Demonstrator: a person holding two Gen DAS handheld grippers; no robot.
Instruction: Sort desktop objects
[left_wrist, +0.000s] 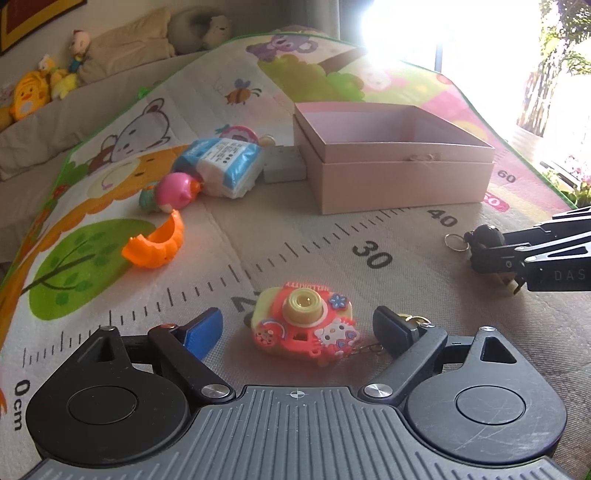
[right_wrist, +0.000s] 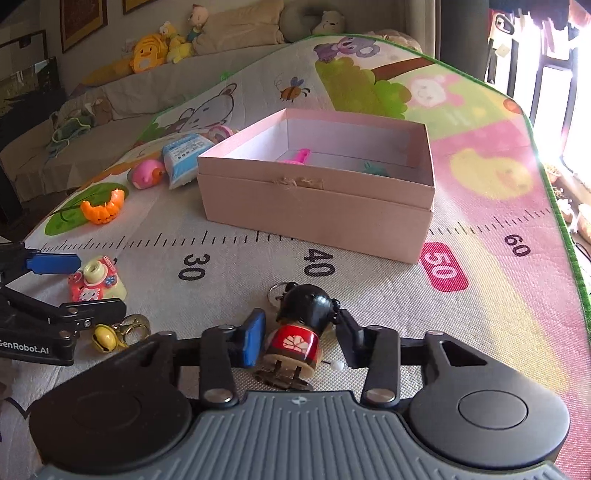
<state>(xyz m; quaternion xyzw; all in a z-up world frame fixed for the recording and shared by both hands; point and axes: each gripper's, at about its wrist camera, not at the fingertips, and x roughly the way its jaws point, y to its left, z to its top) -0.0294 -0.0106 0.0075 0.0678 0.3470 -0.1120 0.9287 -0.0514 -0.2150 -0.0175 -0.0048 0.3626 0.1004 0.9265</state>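
Note:
A red toy camera lies on the play mat between the wide-apart fingers of my open left gripper; it also shows in the right wrist view. My right gripper is shut on a black-haired doll keychain, also seen from the left wrist. An open pink box stands beyond it, with a pink item and a teal item inside. The box also shows in the left wrist view.
An orange pumpkin piece, a pink round toy, a tissue pack and a grey block lie at the left of the box. A yellow bell with a clasp lies by the left gripper. Stuffed toys sit on the sofa behind.

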